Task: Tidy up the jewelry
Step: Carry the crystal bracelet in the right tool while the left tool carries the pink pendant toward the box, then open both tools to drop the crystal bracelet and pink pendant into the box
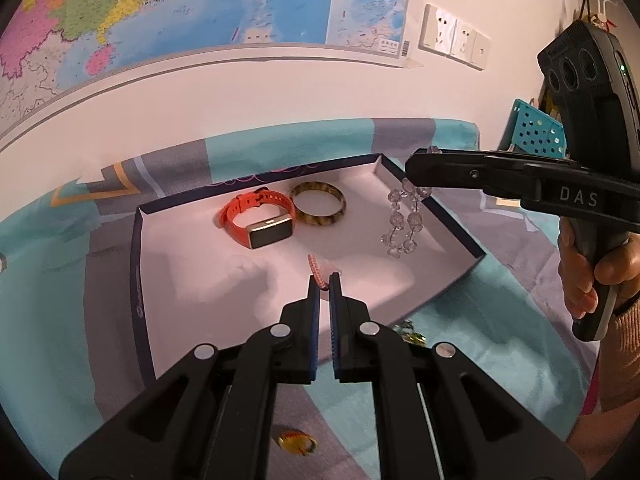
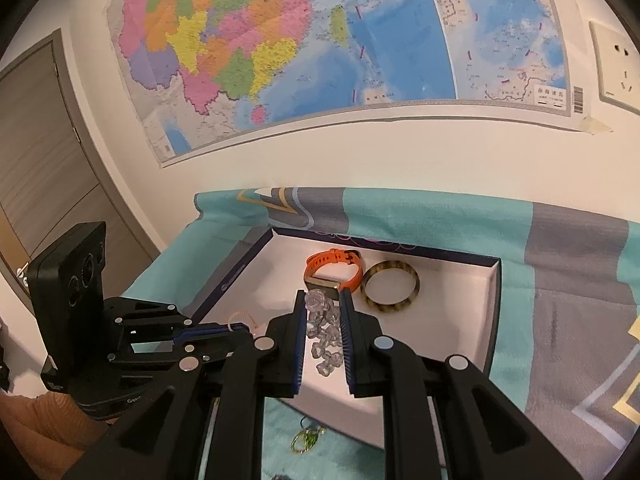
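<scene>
A shallow white tray (image 1: 192, 280) with a dark rim lies on a teal and grey cloth. In it lie an orange smartwatch (image 1: 260, 220) and a mottled bangle (image 1: 318, 209). My left gripper (image 1: 324, 282) is shut on a thin pink bracelet (image 1: 316, 270) over the tray's front part. My right gripper (image 2: 323, 304) is shut on a clear crystal bead bracelet (image 2: 324, 332), which hangs above the tray's right side, also seen in the left wrist view (image 1: 404, 220). The watch (image 2: 334, 270) and bangle (image 2: 390, 287) show beyond it.
A green and gold trinket (image 2: 306, 438) lies on the cloth just before the tray's front rim. An amber oval piece (image 1: 296, 442) lies on the cloth nearer me. A wall with a map (image 2: 320, 40) and sockets (image 1: 454, 38) stands behind; a teal perforated basket (image 1: 532, 128) is at right.
</scene>
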A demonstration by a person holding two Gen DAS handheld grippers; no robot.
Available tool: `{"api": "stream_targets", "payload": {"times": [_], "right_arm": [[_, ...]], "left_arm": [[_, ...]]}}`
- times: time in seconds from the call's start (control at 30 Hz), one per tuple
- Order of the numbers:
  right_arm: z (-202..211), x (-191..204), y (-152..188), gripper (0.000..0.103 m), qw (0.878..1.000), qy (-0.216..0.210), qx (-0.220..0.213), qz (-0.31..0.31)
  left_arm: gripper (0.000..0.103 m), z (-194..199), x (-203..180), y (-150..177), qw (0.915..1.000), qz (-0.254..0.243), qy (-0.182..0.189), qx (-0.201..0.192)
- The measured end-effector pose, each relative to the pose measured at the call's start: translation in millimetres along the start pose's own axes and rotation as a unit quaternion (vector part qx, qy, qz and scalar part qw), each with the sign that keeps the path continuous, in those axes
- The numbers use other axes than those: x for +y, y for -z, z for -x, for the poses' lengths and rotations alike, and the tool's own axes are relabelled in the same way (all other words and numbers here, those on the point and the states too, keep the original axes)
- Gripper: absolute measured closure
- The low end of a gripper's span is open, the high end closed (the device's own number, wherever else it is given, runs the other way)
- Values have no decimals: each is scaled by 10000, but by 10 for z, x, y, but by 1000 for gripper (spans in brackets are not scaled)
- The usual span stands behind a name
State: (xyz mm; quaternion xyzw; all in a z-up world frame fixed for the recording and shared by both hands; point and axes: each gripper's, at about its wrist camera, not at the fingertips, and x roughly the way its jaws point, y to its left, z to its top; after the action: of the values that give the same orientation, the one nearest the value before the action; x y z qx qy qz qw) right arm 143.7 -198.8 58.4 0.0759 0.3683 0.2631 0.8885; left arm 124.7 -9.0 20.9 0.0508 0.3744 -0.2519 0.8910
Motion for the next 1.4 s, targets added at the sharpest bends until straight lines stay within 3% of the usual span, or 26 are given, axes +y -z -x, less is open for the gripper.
{"api": "stream_targets", "payload": {"times": [0.6, 1.17, 1.3, 1.4], "right_arm": [[-634, -206, -131, 89, 9983, -233, 251, -471], [-743, -452, 77, 87, 9965, 303, 582, -508], [-722, -495, 122, 85, 9956, 420, 622, -556], [-684, -550, 160, 77, 9943, 547, 638, -653]], "left_arm": [[98, -573, 267, -170, 9988, 138, -242, 396], [97, -765, 353, -149, 9972, 323, -108, 671], [91, -736, 333, -156, 9976, 288, -129, 619], [77, -638, 322, -157, 9982, 297, -126, 515]]}}
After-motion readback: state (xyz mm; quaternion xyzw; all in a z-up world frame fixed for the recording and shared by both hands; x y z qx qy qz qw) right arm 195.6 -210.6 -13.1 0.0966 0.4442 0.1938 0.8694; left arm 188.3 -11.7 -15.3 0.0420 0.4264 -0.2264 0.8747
